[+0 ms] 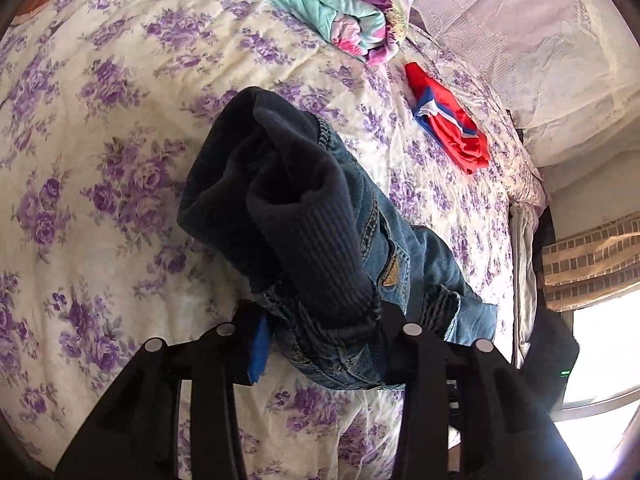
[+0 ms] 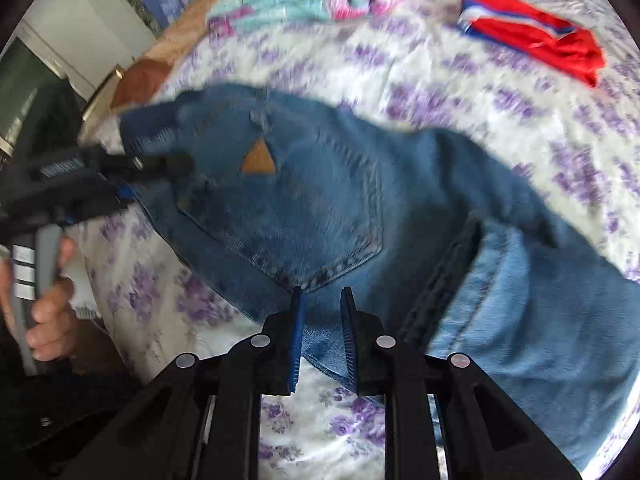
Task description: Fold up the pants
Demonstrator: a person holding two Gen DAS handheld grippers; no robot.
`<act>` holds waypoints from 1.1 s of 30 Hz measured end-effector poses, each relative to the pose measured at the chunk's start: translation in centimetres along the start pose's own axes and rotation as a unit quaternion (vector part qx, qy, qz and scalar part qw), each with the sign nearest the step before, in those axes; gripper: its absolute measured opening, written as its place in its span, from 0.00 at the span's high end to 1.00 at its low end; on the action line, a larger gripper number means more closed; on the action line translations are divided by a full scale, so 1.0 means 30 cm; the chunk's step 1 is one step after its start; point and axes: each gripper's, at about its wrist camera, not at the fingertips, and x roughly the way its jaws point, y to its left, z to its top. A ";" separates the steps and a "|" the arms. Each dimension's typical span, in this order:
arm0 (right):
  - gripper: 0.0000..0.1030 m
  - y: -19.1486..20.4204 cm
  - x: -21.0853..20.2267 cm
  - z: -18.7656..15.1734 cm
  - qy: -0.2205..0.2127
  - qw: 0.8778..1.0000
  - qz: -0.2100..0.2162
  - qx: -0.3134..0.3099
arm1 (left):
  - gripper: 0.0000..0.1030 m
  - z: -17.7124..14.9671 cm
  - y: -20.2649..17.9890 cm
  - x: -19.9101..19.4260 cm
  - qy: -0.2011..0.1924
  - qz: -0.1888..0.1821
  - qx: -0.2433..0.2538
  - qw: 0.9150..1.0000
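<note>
The pants are blue jeans (image 2: 320,200) with a dark ribbed waistband (image 1: 304,232) and a tan triangle patch on the back pocket. They lie across a bed with a purple-flowered sheet (image 1: 100,160). My left gripper (image 1: 320,344) is shut on the waistband end and holds it up off the bed; it also shows at the left of the right wrist view (image 2: 160,164). My right gripper (image 2: 322,332) has its jaws around the jeans' lower edge below the pocket, with cloth between the pads.
A folded floral quilt (image 1: 340,4) lies at the far end of the bed. A red, white and blue garment (image 1: 448,120) lies beside it. A wall and window are to the right of the bed (image 1: 600,360).
</note>
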 end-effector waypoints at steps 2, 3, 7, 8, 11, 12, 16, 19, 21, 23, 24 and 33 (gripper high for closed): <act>0.81 0.008 -0.008 0.006 0.000 1.000 -0.003 -0.006 | 0.63 -0.006 -0.044 0.005 -0.002 0.021 0.028 0.999; 0.82 0.002 -0.025 0.021 0.007 1.000 0.005 -0.004 | 0.63 -0.010 -0.064 0.000 -0.006 0.030 0.046 0.998; 0.82 -0.064 -0.119 0.093 -0.033 0.999 -0.018 0.013 | 0.63 -0.021 -0.158 -0.047 -0.024 0.042 0.109 0.993; 0.82 -0.089 -0.117 0.114 -0.033 0.999 -0.030 0.021 | 0.63 -0.028 -0.187 -0.055 -0.028 0.047 0.128 0.990; 0.83 -0.141 -0.050 0.147 -0.012 0.999 -0.010 0.038 | 0.63 -0.049 -0.284 -0.067 -0.040 0.064 0.184 0.980; 0.83 -0.152 -0.018 0.147 -0.006 0.999 -0.005 0.037 | 0.63 -0.054 -0.314 -0.069 -0.043 0.066 0.199 0.977; 0.84 -0.178 -0.033 0.136 -0.018 0.998 0.015 0.053 | 0.63 -0.076 -0.426 -0.056 -0.045 0.081 0.255 0.963; 0.84 -0.230 -0.152 0.104 -0.051 0.995 0.022 0.078 | 0.63 -0.098 -0.502 -0.054 -0.046 0.085 0.296 0.950; 0.83 -0.275 -0.257 0.068 -0.081 0.993 0.011 0.086 | 0.63 -0.120 -0.553 -0.047 -0.046 0.089 0.328 0.939; 0.83 -0.332 -0.361 0.019 -0.108 0.989 -0.015 0.100 | 0.64 -0.145 -0.594 -0.040 -0.044 0.086 0.354 0.930; 0.79 -0.359 -0.408 -0.011 -0.119 0.986 -0.033 0.109 | 0.64 -0.159 -0.621 -0.036 -0.043 0.084 0.369 0.925; 0.77 -0.658 -0.618 -0.388 -0.188 0.944 -0.091 0.254 | 0.63 -0.403 -0.927 0.163 0.013 0.044 0.559 0.828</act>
